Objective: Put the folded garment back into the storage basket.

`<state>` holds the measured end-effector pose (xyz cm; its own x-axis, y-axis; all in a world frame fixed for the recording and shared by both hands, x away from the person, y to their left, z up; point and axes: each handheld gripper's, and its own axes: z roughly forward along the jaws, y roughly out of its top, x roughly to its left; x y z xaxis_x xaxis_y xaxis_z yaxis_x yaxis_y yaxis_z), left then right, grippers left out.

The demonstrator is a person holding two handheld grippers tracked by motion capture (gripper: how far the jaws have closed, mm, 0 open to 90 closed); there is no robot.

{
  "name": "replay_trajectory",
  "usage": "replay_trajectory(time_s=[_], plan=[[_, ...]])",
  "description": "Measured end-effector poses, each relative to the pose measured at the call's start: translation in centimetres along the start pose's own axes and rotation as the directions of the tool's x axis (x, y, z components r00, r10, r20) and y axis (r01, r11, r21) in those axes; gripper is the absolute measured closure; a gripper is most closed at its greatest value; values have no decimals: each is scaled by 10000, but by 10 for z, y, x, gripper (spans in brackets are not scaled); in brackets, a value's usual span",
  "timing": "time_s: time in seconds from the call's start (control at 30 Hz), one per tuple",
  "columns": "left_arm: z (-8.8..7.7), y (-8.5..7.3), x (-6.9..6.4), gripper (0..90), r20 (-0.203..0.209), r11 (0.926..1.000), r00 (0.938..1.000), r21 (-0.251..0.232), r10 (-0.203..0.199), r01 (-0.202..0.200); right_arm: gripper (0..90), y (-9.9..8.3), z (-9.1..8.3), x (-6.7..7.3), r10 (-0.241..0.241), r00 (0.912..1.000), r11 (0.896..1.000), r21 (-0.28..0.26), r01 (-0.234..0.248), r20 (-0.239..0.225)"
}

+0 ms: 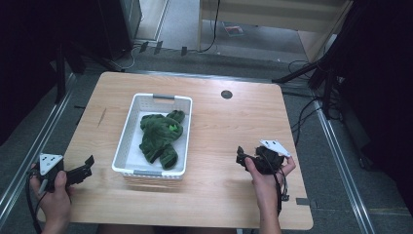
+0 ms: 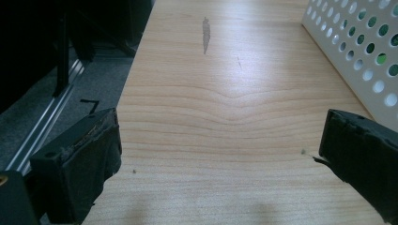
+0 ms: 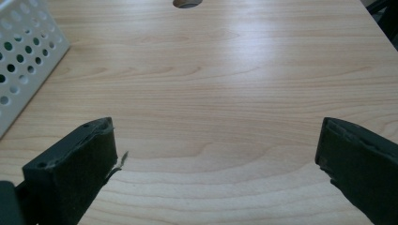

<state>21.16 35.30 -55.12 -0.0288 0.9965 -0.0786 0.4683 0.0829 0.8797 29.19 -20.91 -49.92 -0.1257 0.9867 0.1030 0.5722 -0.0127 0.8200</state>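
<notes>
We hold two tongs low at the near edge of the desk [image 1: 229, 122], one in each hand, and neither grips anything. The left tongs [image 1: 83, 170] sit at the near left corner with their jaws spread wide over bare wood in the left gripper view, and the right tongs [image 1: 242, 157] rest toward the near right, their jaws equally wide apart in the right gripper view. Between the two tongs and a little farther off stands one white perforated basket [image 1: 127, 130]; its holed wall [image 2: 361, 42] rises just to the right of the left tongs, and a corner of it [image 3: 21, 61] shows ahead and to the left of the right tongs. Inside the basket lies one crumpled dark green garment [image 1: 160, 136], a fleecy thing with a small bright green mark, well apart from both tongs. We judge that we are at the start of a step, with both tongs parked and the garment untouched in the basket. The next move, as we read it, calls for bringing one or both tongs forward and inward over the rim, then down onto a fold of the cloth thick enough to pinch. Farthest away from the tongs is one round cable hole [image 1: 226, 94] in the desk.
</notes>
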Motion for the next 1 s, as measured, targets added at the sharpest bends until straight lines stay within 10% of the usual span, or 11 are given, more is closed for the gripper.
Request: replay_trajectory(time_s=[1.0], plan=[[-1,0,1,6,113,10000,9999,-13,-29,29,0,-53,-15,-74,278,9970,9993,232,-295,721]])
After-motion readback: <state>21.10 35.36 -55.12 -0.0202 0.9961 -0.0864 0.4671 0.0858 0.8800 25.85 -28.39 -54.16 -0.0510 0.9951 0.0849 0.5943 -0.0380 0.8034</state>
